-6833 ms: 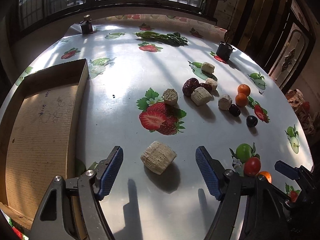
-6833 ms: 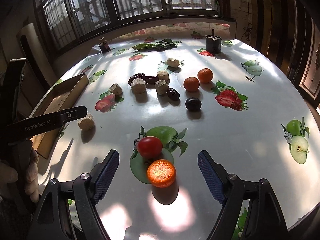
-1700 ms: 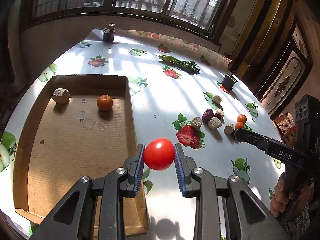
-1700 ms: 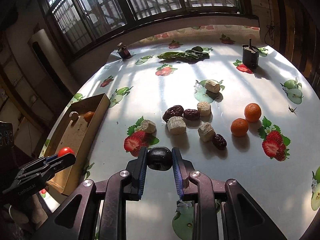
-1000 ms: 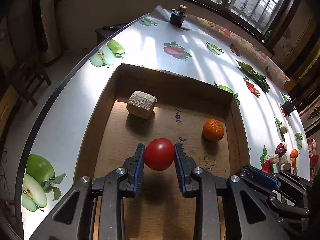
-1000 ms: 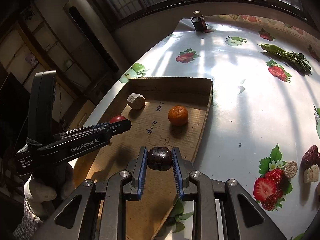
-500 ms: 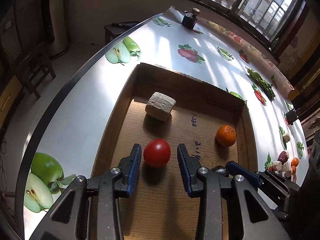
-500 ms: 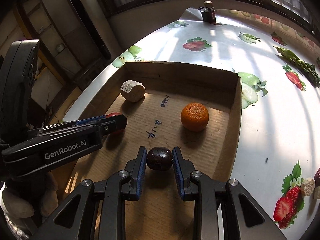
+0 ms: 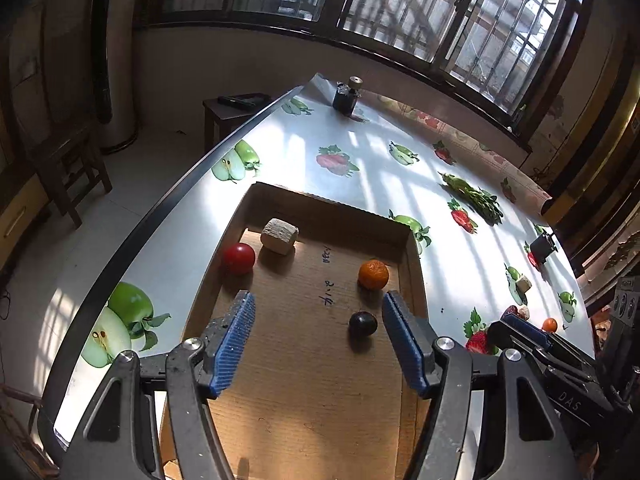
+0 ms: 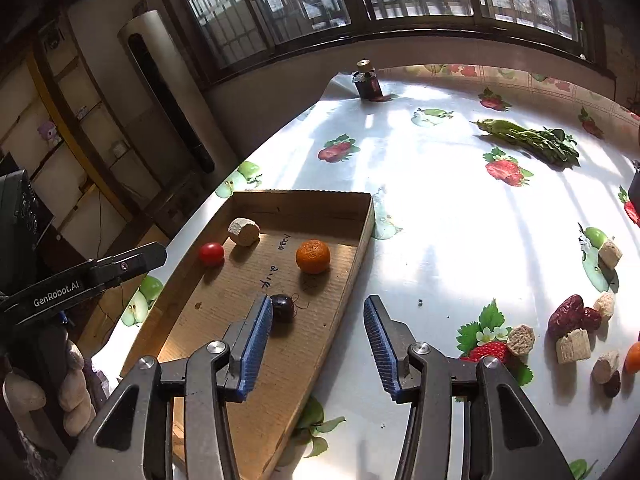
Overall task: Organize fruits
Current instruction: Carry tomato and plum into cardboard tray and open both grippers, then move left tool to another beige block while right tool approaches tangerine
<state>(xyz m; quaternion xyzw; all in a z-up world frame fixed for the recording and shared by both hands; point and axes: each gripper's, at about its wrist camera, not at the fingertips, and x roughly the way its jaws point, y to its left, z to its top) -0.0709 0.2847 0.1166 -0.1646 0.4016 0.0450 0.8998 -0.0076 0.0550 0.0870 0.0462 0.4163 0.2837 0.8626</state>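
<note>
Right wrist view: right gripper [image 10: 318, 340] jaws wide, empty; remaining fruits [image 10: 572, 326] seen at table's right edge, nearer right hand; left gripper [image 9: 318, 340] likewise wide over cardboard tray [image 10: 362, 232].

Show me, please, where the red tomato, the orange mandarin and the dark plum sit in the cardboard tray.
red tomato [image 9: 238, 258], left wrist view, centre of its skin.
orange mandarin [image 9: 373, 275], left wrist view, middle of its peel.
dark plum [image 10: 283, 309], right wrist view, its visible face.
</note>
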